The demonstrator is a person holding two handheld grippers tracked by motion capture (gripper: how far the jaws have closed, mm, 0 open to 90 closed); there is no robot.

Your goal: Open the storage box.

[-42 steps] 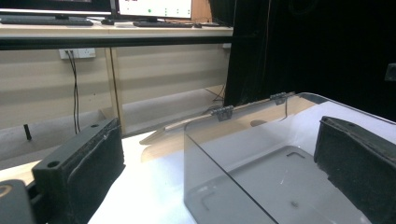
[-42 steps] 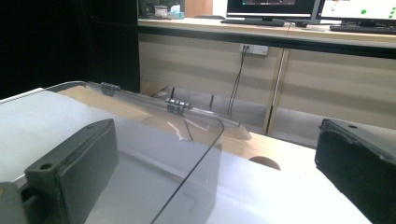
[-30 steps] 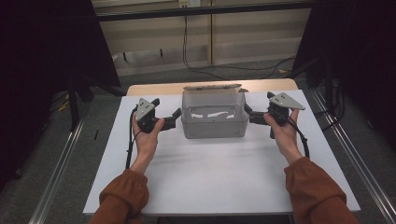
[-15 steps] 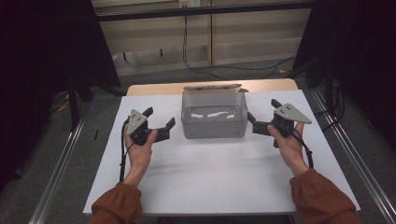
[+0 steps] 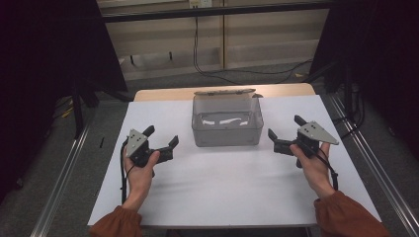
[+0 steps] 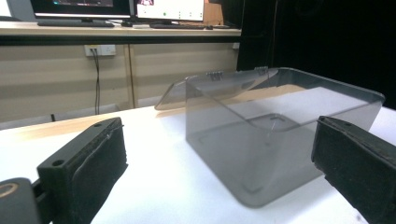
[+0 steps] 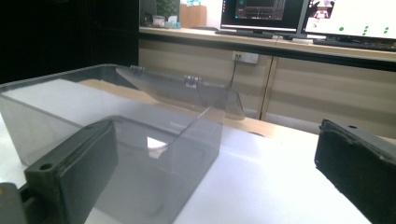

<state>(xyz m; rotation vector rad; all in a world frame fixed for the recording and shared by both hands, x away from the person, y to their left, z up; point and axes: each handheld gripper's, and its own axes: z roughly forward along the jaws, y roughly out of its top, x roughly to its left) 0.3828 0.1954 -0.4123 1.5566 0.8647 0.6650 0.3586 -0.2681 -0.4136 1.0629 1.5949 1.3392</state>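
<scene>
While the high view is showing the whole desk (image 5: 232, 182) w/ white cover, a clear grey box (image 5: 226, 123) is sitting at its far middle, lid (image 5: 225, 92) hinged open and leaning back off the rear edge. Left tool (image 5: 160, 138) is hovering near the box's left front corner, not touching; right tool (image 5: 285, 133) is hovering near the right side, also apart from it. Both are being gripped by a hand, left hand (image 5: 141, 170) and right hand (image 5: 312, 165), orange sleeves coming in from the bottom. Jaws of each are standing wide apart, holding nothing.

Left tool view is giving what the top cam can't: jaw pads up close, spread wide w/ the box (image 6: 275, 135) between and beyond them, its near corner sitting on the white cover, lid (image 6: 210, 86) tilting back behind it. Also showing monitors (image 6: 121, 8) on a far counter and a wall socket (image 6: 100, 49) w/ cable hanging.

Right tool view is looking from the other side: box (image 7: 116, 144) at left, partly behind the left jaw, a white glint on its floor, lid (image 7: 187, 93) slanting back w/ two hinges visible. Monitors (image 7: 308, 16) and socket (image 7: 245, 57) are showing behind. Nothing sitting between these jaws either.

Box interior: high view is showing just pale reflections on its floor; can't tell if anything's inside.
</scene>
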